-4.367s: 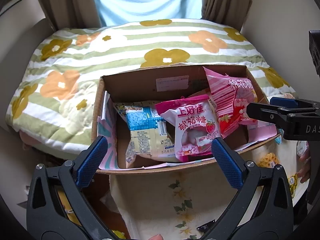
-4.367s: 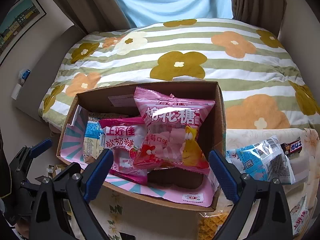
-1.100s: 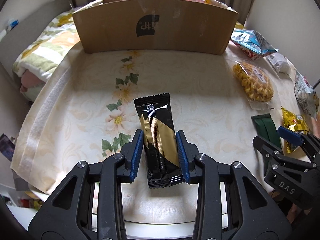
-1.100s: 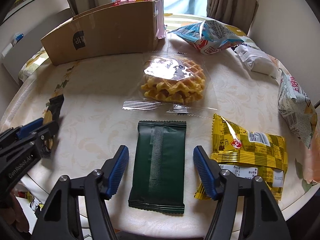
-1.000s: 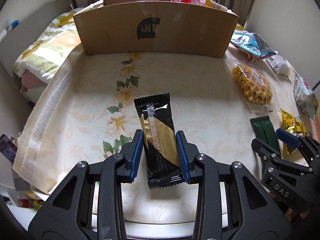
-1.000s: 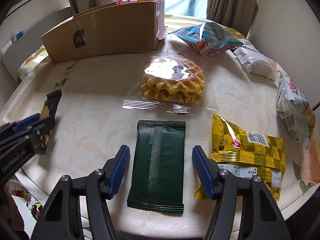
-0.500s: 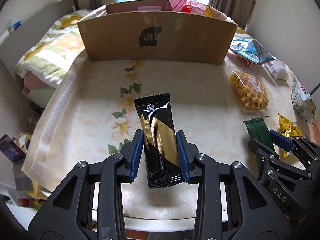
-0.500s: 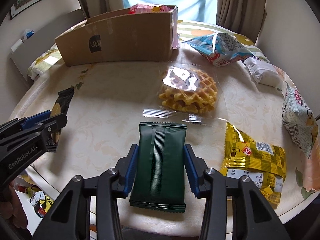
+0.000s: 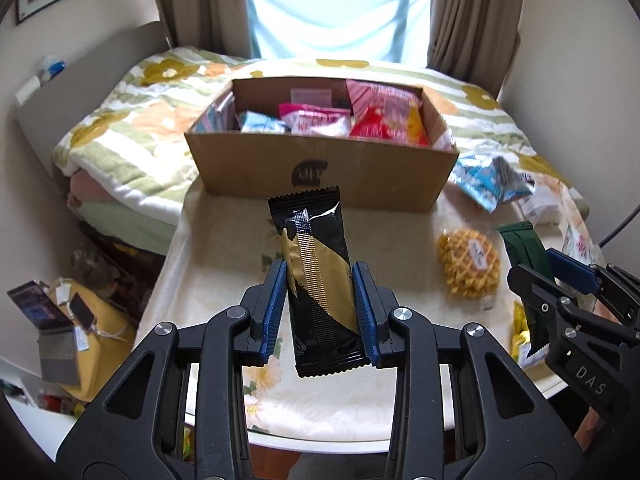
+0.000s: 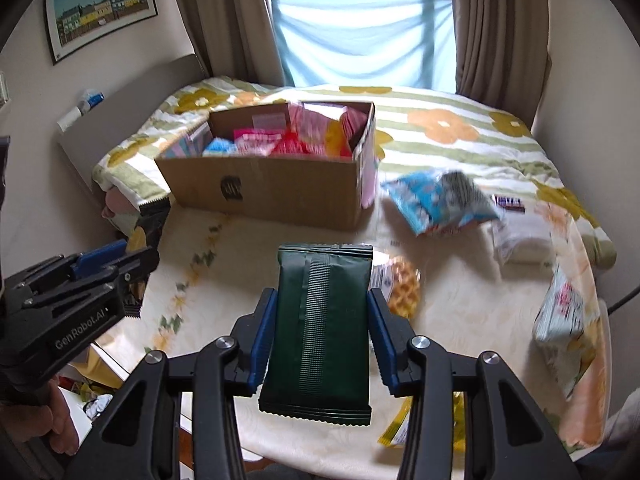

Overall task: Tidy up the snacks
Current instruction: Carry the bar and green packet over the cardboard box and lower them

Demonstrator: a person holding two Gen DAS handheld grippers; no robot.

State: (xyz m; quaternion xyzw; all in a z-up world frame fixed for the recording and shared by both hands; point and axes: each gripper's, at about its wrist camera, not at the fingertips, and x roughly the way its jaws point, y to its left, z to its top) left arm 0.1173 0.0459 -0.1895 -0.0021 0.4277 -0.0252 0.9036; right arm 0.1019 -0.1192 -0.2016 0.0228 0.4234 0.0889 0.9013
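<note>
Left gripper [image 9: 322,312]: pinching a black and gold bar [image 9: 318,280] between its blue pads, the wrapper upright and lifted above the table [image 9: 224,240].
Right gripper [image 10: 322,336]: pressed onto a dark green packet [image 10: 320,328], held by both long edges, clear of the tabletop.
Waffle [image 9: 468,268]: in clear wrap, lying on the floral cloth just beyond the right gripper.
Yellow packet [image 10: 400,428]: partly hidden under the right gripper's arm, near the table edge.
Blue bag [image 10: 440,200]: on the table right of the box, blurred.
White bag [image 10: 564,316]: near the right edge of the table.
Box [image 9: 320,164]: cardboard, open, at the far edge of the table; pink, red and blue snack bags stand inside.
Bed [image 10: 440,128]: behind the box, under a striped flowered cover.
Window [image 10: 360,36]: beyond the bed, between brown curtains.
</note>
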